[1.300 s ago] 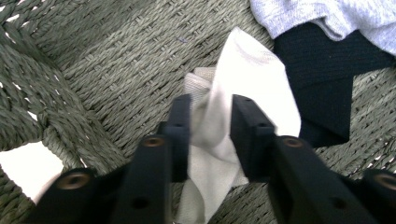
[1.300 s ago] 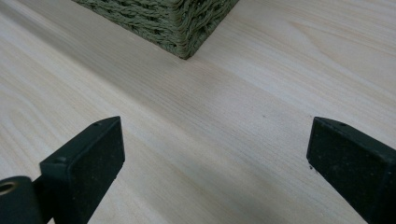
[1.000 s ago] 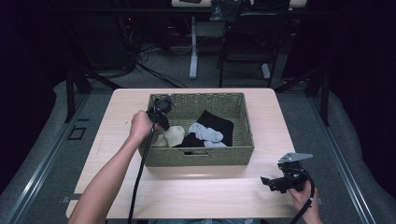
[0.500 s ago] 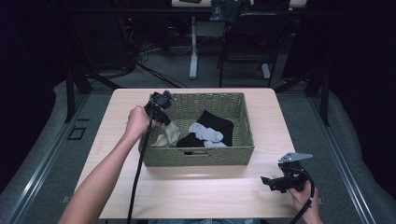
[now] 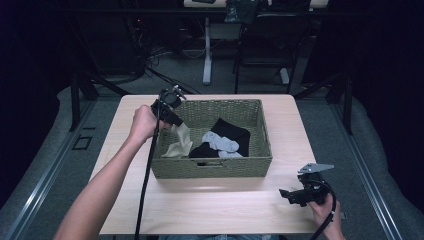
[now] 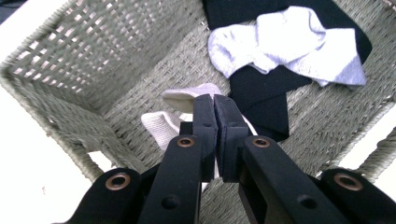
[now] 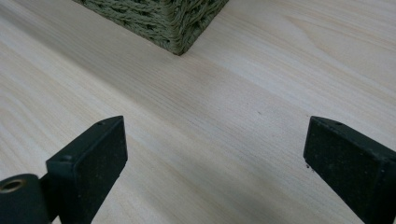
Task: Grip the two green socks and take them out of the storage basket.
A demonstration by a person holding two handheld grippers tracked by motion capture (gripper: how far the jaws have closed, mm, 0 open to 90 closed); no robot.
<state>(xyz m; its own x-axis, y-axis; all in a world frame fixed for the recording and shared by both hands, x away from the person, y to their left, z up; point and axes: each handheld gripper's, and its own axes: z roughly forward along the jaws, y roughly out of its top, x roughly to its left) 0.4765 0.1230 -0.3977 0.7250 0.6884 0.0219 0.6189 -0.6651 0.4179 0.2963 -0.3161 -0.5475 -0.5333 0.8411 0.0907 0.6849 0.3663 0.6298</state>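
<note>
A woven green basket (image 5: 215, 169) stands mid-table and holds socks. My left gripper (image 5: 176, 119) hovers over the basket's left end, shut on a cream sock (image 5: 181, 142) that hangs from it with its lower end still on the basket floor. In the left gripper view the jaws (image 6: 215, 100) are pressed together on that cream sock (image 6: 161, 127). A white sock (image 5: 222, 143) (image 6: 289, 46) lies on a black sock (image 5: 234, 131) (image 6: 261, 95) in the basket's middle. My right gripper (image 5: 291, 194) (image 7: 215, 140) rests low at the table's front right, open, with bare wood between its jaws.
The light wooden table (image 5: 225, 210) has free room in front of and beside the basket. A basket corner (image 7: 173, 23) lies ahead of the right gripper. The left gripper's cable (image 5: 145, 190) trails along the forearm. Chairs and stands (image 5: 207, 50) sit behind the table.
My left gripper has risen above the basket's left end, drawing the cream sock up with it. The right gripper has stayed put.
</note>
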